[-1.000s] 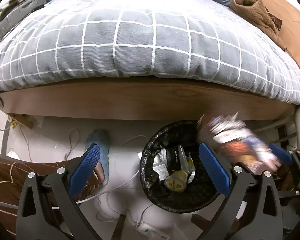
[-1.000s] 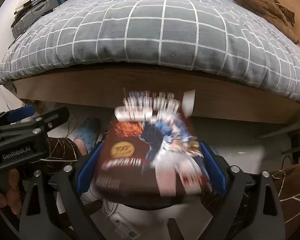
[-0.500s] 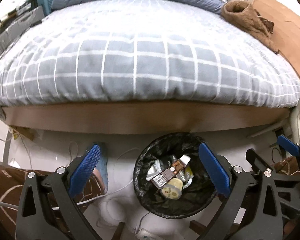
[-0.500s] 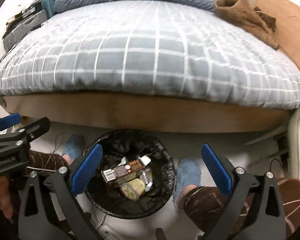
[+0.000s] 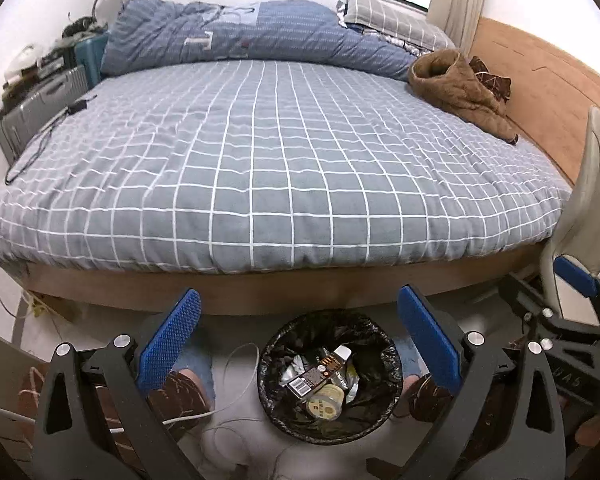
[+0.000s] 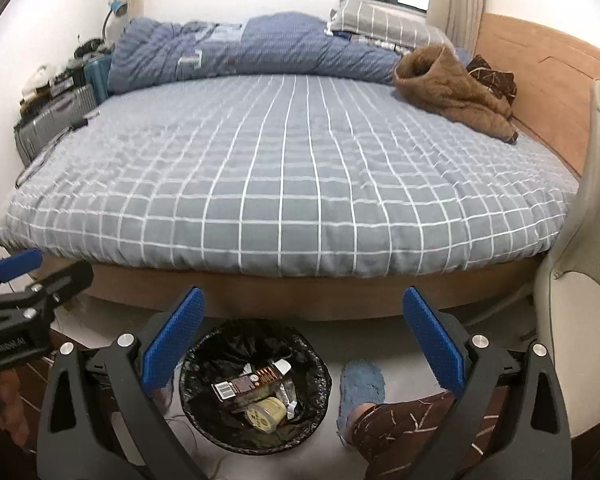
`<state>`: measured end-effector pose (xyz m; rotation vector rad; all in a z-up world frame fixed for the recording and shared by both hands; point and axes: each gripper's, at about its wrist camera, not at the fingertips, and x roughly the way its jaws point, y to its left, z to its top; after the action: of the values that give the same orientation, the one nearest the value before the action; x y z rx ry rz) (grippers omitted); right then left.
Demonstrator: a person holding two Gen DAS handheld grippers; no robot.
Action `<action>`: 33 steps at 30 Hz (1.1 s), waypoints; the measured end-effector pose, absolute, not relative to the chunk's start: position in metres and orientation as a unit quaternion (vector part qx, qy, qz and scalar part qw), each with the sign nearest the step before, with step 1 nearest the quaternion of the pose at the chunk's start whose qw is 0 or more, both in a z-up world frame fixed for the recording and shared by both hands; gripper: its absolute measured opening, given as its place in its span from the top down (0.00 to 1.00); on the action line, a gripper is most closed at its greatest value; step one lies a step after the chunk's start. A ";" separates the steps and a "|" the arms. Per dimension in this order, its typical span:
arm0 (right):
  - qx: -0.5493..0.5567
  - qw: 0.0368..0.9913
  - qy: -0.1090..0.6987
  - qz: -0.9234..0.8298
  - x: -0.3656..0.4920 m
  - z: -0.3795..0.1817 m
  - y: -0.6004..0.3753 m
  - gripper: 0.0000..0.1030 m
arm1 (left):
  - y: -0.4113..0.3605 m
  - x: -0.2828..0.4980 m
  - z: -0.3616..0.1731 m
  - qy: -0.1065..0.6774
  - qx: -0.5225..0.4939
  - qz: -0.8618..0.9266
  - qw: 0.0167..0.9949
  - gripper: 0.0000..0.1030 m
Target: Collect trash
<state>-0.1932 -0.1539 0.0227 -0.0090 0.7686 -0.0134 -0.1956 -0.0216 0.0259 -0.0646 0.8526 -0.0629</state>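
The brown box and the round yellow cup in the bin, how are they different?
The box is long, flat-sided and dark brown with a barcode; the cup is round and pale yellow. The box lies above the cup, reaching across the bin. Both are trash lying in the black bag.

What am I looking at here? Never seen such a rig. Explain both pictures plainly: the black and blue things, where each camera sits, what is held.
No robot: a person holds a hand-operated gripper in each hand, with a fisheye camera on each looking along its fingers. One picture is from the left gripper, the other from the right gripper; each has black arms with blue pads. Both are open and hold nothing. Below them on the floor stands a trash bin with a black liner, containing a brown carton, a round yellowish lid and wrappers. Behind it is a bed with a grey checked cover and a brown garment. The blue slippers are on the person's feet.
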 end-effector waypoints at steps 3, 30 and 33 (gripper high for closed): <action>-0.005 0.931 0.364 -0.006 -0.204 0.035 -0.153 0.07 | -0.020 -0.203 0.033 0.410 -0.038 -0.033 0.911 0.06; -0.006 0.933 0.361 -0.006 -0.213 0.043 -0.151 0.07 | -0.024 -0.211 0.036 0.414 -0.026 -0.033 0.909 0.06; -0.006 0.932 0.362 -0.007 -0.212 0.042 -0.151 0.07 | -0.023 -0.211 0.036 0.413 -0.027 -0.032 0.910 0.06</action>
<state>-0.2122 -0.1509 0.0416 -0.0120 0.7416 -0.0136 -0.2110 -0.0231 0.0358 -0.0565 0.8528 -0.0664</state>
